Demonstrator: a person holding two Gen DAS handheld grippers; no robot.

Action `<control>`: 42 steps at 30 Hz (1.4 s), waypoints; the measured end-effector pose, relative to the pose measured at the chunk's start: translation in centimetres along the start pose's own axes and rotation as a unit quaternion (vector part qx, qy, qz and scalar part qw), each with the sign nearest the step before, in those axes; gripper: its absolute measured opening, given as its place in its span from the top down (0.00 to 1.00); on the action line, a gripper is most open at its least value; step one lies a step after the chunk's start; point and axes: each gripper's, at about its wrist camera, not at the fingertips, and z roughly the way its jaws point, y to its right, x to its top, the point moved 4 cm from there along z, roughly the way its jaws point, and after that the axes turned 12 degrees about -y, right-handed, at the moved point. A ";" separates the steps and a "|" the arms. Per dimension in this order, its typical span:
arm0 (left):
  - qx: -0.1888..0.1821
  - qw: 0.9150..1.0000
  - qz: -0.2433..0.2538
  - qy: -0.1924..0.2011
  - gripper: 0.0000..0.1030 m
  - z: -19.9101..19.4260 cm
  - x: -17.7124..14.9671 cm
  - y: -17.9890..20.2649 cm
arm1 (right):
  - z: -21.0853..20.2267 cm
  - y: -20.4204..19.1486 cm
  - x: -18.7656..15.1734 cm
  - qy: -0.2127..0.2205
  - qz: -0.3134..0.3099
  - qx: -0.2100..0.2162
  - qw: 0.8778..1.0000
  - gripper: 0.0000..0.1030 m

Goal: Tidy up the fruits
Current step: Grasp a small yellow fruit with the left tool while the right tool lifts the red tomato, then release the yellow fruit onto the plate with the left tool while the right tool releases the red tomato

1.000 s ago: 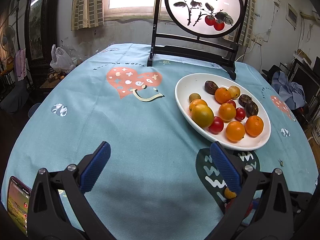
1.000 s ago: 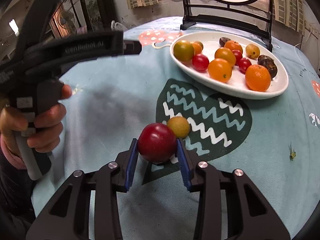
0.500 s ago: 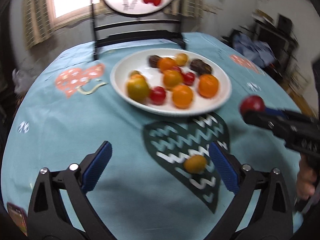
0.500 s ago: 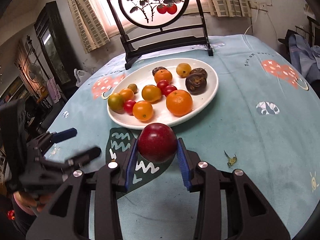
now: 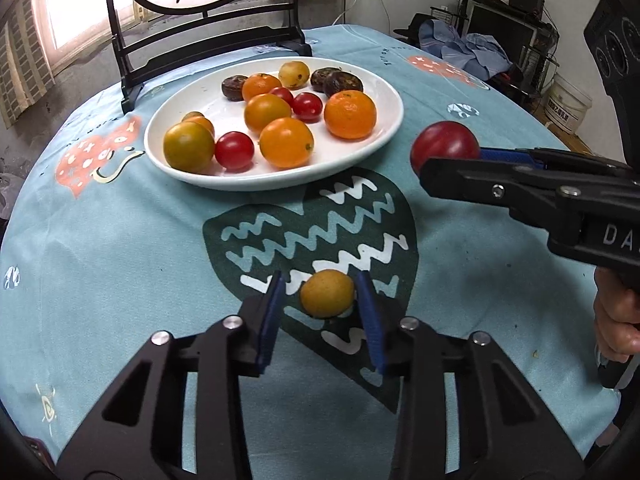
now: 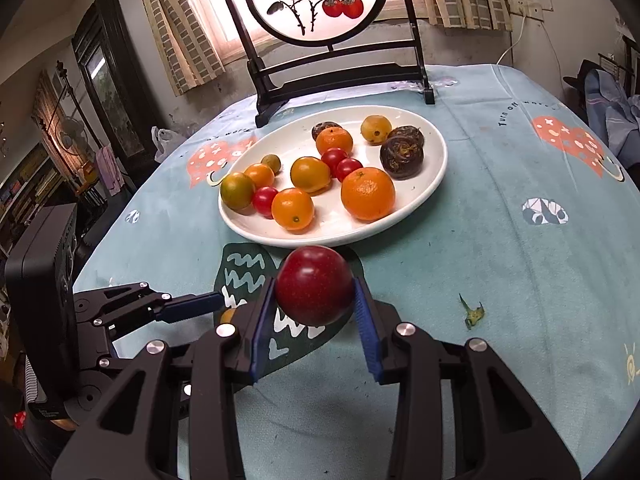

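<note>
A small yellow-orange fruit (image 5: pixel 327 294) lies on the dark heart print of the blue tablecloth, between the blue pads of my left gripper (image 5: pixel 320 280). Its jaws are closing; the right pad is at the fruit and a narrow gap shows at the left pad. My right gripper (image 6: pixel 314 286) is shut on a dark red plum (image 6: pixel 314 284) and holds it in the air just before the white oval plate (image 6: pixel 320 240). The plate carries several oranges, cherry tomatoes and dark fruits. In the left wrist view the plum (image 5: pixel 444 148) hangs right of the plate (image 5: pixel 280 184).
A round painted screen on a black stand (image 6: pixel 340 76) stands behind the plate. A small leaf scrap (image 6: pixel 472 312) lies on the cloth at the right. A person's hand (image 5: pixel 616 320) grips the right tool. Clothes and shelves (image 5: pixel 480 48) fill the room beyond the table.
My left gripper swung right and down over the yellow-orange fruit and its jaws narrowed around it. The right gripper lifted the plum off the cloth and carried it toward the plate.
</note>
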 end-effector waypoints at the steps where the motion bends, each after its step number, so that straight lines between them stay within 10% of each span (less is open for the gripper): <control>1: 0.000 1.000 0.003 -0.001 0.66 0.1 0.1 0.1 | 0.0 -0.1 0.0 0.000 -0.002 0.000 1.000 0.62; 27: -0.006 0.999 -0.017 0.030 0.72 -1.5 0.0 -0.5 | -0.1 -0.3 0.2 0.017 -0.017 -0.008 1.000 0.62; 35: 0.007 0.993 -0.065 0.098 0.73 -4.6 7.0 -4.0 | 0.8 0.6 6.5 0.056 -0.027 -0.025 0.998 0.62; 42: 0.037 0.990 -0.114 0.075 0.73 -0.8 13.2 -8.1 | 5.1 2.4 11.5 0.034 -0.010 -0.026 0.999 0.62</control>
